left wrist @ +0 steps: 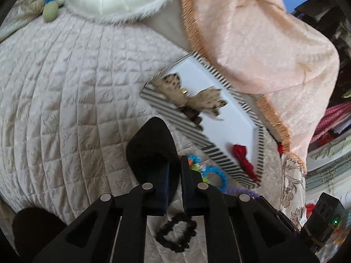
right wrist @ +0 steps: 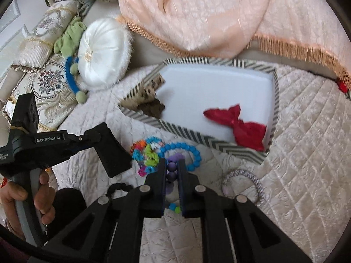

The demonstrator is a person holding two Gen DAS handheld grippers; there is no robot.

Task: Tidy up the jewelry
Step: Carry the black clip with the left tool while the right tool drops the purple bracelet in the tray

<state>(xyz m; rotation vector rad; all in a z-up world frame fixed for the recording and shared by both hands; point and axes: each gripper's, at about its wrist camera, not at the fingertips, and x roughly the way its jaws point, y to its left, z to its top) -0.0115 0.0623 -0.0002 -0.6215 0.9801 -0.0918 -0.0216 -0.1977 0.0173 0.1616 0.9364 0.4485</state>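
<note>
A striped box (right wrist: pixel 188 131) with a white floor lies on the quilted bedspread. It holds a red bow (right wrist: pixel 239 127) and a leopard-print bow (left wrist: pixel 197 98). In front of it sit colourful bead bracelets (right wrist: pixel 147 153), a blue bead bracelet (right wrist: pixel 193 151) and a pale sparkly bracelet (right wrist: pixel 252 179). My right gripper (right wrist: pixel 171 162) is shut on a purple bead bracelet (right wrist: pixel 171 173) just above the quilt. My left gripper (left wrist: pixel 175 160) is shut on a black cloth piece (left wrist: pixel 151 149) that sticks out past its fingertips. A black scrunchie (left wrist: pixel 177 234) lies under the left gripper.
A peach fringed blanket (right wrist: pixel 197 11) hangs over the box's far edge. A white round cushion (right wrist: pixel 103 50), a blue hairband (right wrist: pixel 70 76) and patterned pillows (right wrist: pixel 48 81) lie at the far left. A hand (right wrist: pixel 13 195) grips the left tool's handle. Quilted bedspread (right wrist: pixel 307 153) stretches right.
</note>
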